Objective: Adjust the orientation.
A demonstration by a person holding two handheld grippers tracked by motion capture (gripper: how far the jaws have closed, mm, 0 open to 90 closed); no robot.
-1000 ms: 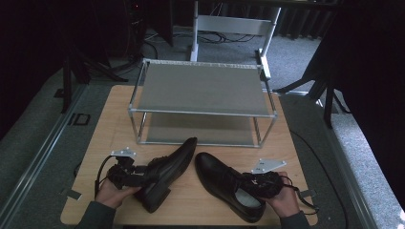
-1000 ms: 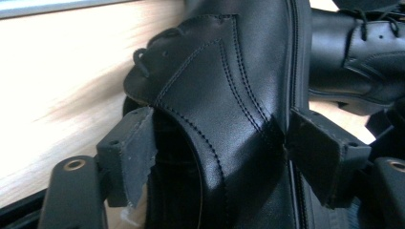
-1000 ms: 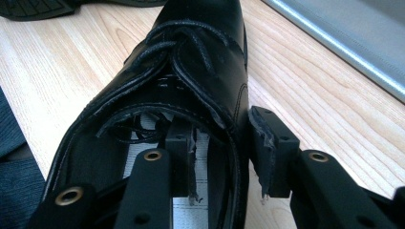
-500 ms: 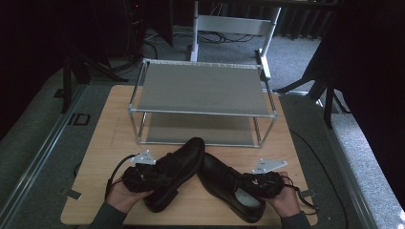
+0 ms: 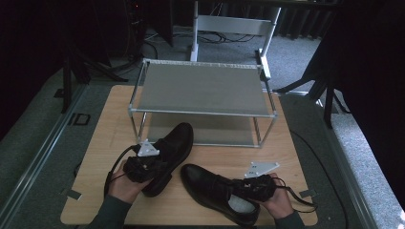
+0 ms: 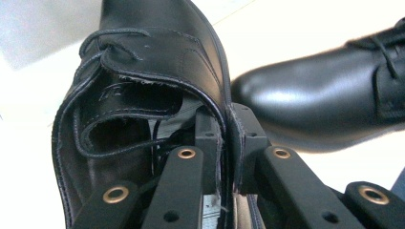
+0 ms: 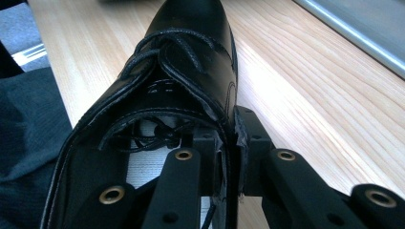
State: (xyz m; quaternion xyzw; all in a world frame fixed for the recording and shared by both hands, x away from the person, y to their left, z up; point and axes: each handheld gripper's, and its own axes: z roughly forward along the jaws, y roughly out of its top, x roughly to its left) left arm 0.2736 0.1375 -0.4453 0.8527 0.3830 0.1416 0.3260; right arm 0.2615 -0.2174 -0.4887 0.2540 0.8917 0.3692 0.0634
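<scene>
The left gripper (image 6: 224, 143) pinched the soft leather side of one shiny black shoe (image 5: 169, 148). The right gripper (image 7: 228, 148) had just closed on the side of the other shoe (image 5: 215, 191), flat on the smooth wooden table (image 5: 286, 152).

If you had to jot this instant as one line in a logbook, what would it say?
left gripper: shut on left shoe, lifted | right gripper: shut on right shoe, on table | rack: behind
</scene>
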